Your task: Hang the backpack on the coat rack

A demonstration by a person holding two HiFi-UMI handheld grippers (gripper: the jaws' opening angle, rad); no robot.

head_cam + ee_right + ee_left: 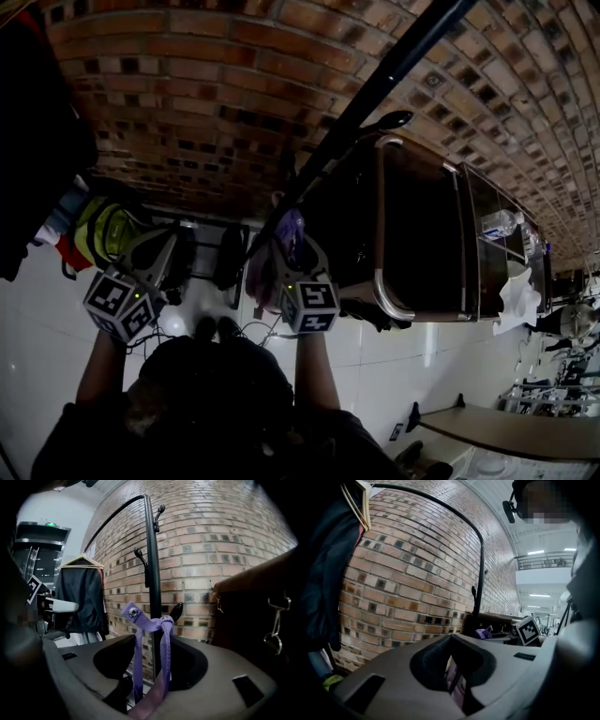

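Observation:
The black coat rack pole [375, 89] runs slantwise across the head view and stands upright [152, 573] in the right gripper view. The purple backpack [267, 272] hangs at the pole, just ahead of my right gripper [298, 255]. Its purple strap [165, 639] is looped over a low black hook [177, 610] and runs down between the jaws of my right gripper [150, 670], which stand wide apart and do not press it. My left gripper [164, 258] is off to the left, away from the backpack. In its own view the left gripper [457, 679] shows something lilac deep in the gap.
A brick wall [206, 103] stands behind the rack. A dark jacket on a hanger [82, 597] hangs to the left, with a yellow-green bag [98, 230] below it. A dark brown cabinet [422, 234] is to the right, a bag with metal clips [274, 620] beside the pole.

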